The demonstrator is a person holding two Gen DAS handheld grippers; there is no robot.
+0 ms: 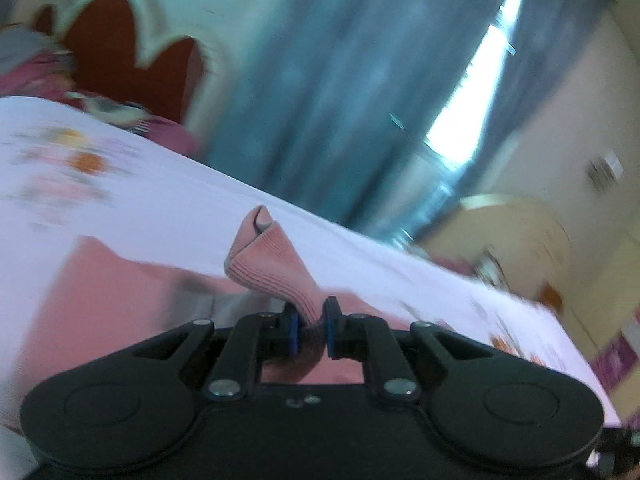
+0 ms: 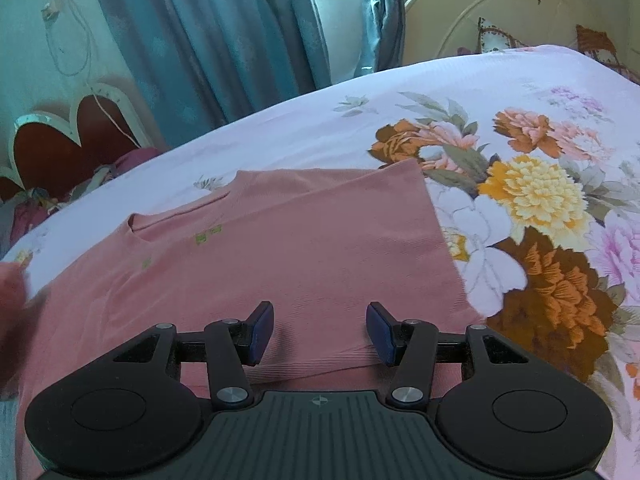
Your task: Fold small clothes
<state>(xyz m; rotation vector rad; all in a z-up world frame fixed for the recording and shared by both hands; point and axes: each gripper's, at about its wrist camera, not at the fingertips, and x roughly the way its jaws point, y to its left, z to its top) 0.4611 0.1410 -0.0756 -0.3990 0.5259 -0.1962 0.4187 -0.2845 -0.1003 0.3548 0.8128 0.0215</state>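
A pink ribbed small shirt lies spread flat on the floral bed sheet, neckline toward the left. My right gripper hovers open just over the shirt's near hem, with no cloth pinched between its blue pads. In the left wrist view my left gripper is shut on a bunched corner of the pink shirt. That corner stands up in a peak above the blurred sheet. A pink blur at the left edge of the right wrist view looks like that lifted cloth.
A dark red headboard with a white scalloped rim stands at the left end of the bed, with crumpled bedding beside it. Blue curtains and a bright window are behind. A cream round bed end and pillows are at far right.
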